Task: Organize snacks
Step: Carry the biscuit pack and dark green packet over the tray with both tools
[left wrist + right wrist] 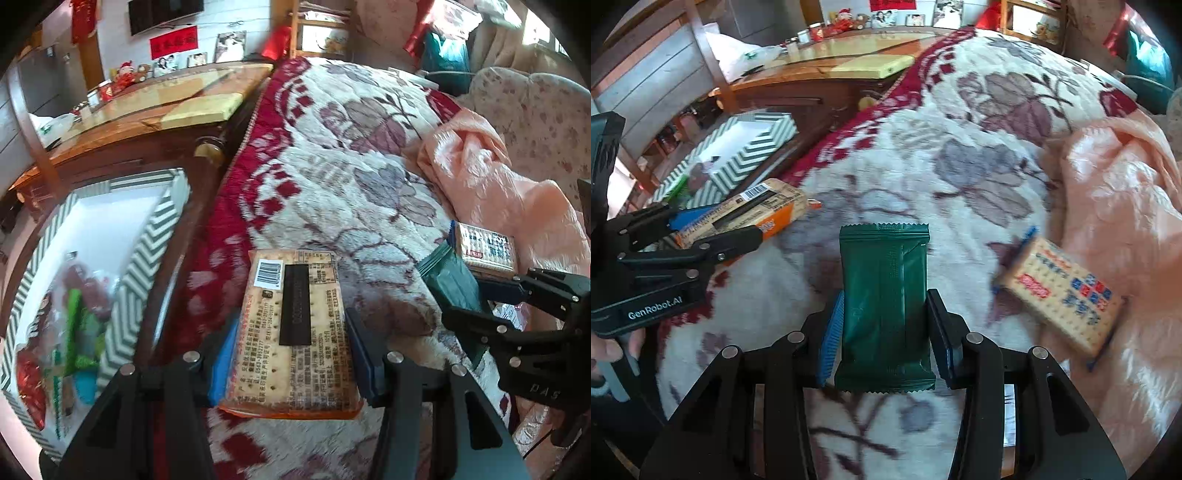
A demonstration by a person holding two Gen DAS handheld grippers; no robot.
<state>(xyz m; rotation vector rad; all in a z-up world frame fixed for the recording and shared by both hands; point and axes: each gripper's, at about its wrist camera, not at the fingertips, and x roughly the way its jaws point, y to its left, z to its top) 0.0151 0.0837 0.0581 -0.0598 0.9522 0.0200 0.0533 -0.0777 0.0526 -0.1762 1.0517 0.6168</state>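
Left wrist view | cracker pack (pixel 295 332) clamped in left gripper (pixel 288 354), above blanket (pixel 332 129) | right gripper (pixel 884 339) clamps green packet (pixel 884 306) | striped box (pixel 147 266) far left | risk: edge-only grip, pack may slip.

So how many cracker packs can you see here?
2: one orange-edged cracker pack clamped in the left gripper, one blue-printed cracker pack lying by the pink quilt. The box may hide more.

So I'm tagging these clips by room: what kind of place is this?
Most likely a lived-in bedroom at home: a floral blanket covers a bed, a wooden cabinet alongside holds framed photos.
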